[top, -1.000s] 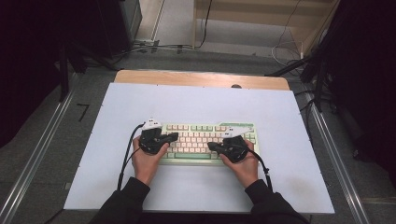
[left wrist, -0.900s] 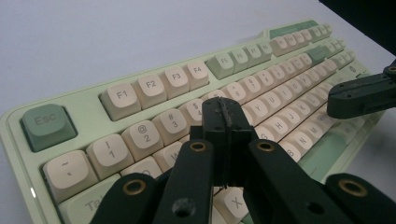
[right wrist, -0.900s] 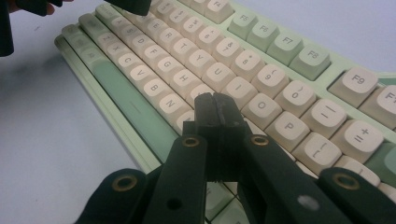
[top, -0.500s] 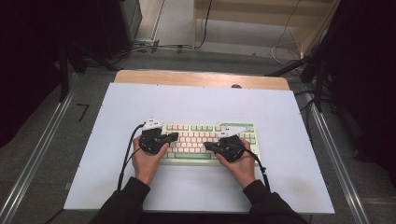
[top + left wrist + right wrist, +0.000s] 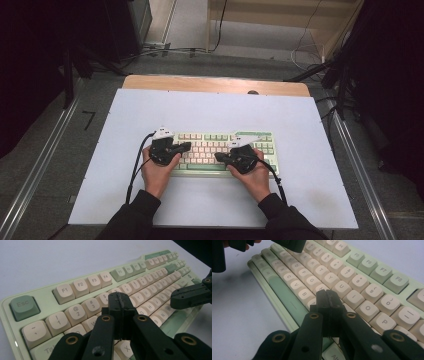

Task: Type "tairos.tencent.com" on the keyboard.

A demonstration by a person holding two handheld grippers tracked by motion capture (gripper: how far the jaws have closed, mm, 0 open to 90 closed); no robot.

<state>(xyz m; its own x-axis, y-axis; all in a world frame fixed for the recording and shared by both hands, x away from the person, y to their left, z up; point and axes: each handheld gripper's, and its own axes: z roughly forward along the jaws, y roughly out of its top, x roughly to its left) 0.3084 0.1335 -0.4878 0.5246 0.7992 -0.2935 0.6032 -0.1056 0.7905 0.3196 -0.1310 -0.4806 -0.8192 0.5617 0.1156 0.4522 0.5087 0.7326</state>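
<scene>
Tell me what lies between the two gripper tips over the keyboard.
In the high view, only cream letter keys of the keyboard lie between the left gripper and right gripper. Both sets of jaws are closed and hold nothing.
</scene>
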